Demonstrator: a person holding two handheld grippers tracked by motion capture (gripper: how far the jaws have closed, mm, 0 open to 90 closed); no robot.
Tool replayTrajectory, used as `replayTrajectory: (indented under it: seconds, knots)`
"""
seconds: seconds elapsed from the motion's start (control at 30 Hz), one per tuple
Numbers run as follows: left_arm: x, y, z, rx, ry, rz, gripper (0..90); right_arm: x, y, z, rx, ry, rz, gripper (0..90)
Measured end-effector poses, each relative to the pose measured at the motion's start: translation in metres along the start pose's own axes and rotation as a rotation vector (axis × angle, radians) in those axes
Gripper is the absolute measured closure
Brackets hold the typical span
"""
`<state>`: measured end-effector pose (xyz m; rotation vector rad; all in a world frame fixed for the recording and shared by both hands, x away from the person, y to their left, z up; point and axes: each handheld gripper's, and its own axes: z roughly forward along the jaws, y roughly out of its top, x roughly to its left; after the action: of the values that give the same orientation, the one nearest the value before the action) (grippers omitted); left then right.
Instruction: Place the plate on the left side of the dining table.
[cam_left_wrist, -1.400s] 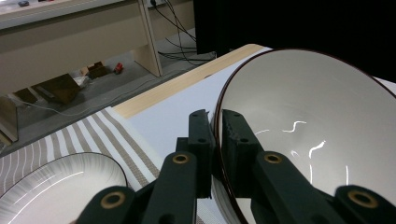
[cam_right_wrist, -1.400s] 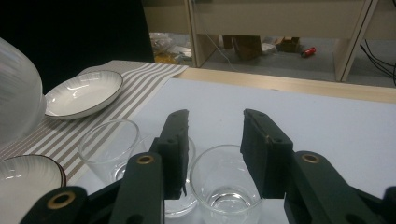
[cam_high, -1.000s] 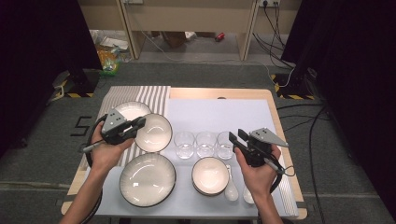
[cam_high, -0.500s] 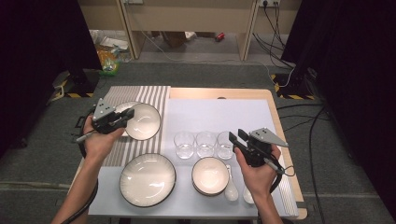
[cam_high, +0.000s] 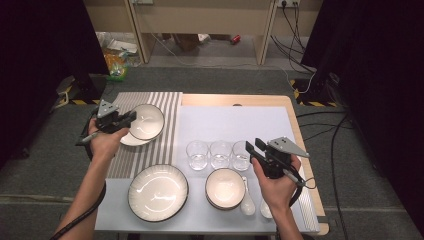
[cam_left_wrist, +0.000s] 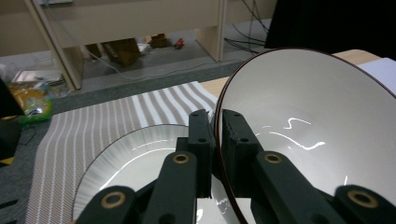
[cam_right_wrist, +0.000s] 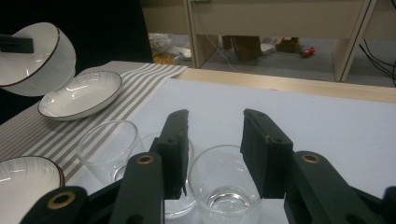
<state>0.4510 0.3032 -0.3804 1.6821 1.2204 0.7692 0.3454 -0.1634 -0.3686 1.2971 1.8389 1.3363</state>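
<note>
Grey carpet floor (cam_high: 220, 80), wooden shelving (cam_high: 200, 20) behind, dark curtains (cam_high: 45, 60) either side

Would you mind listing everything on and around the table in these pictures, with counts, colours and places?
Held bowl: 1, white with dark rim, clamped by its rim in the left gripper, tilted above the shallow plate.
Shallow plate: 1, white, on the striped mat.
Striped mat: 1, grey and white, left part of the table.
Large plate: 1, white with dark rim, front, left of centre.
Small bowl: 1, white, front centre.
Glasses: 3, clear, in a row mid-table.
Spoons: 2, white, right of the small bowl.
Table: 1, wooden, pale sheet on top.
Left gripper: black, shut.
Right gripper: black, open, behind the glasses.
</note>
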Motion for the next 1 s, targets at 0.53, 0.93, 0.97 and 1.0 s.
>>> replayTrajectory:
  seconds: [0.53,0.93,0.97,1.0]
  knots:
    - [0.029,0.002,0.026,0.02,0.078,-0.075,82.2,-0.001,-0.001,0.002,0.003,0.002,0.002,61.7]
    - [0.046,-0.009,0.048,0.07,0.134,-0.133,82.2,-0.002,-0.002,0.002,0.007,-0.003,0.009,61.7]
    - [0.048,-0.011,0.05,0.075,0.139,-0.136,82.2,-0.002,-0.002,0.002,0.007,-0.002,0.013,61.7]
    - [0.05,-0.012,0.052,0.08,0.145,-0.139,82.2,-0.002,-0.002,0.002,0.007,-0.003,0.007,61.7]
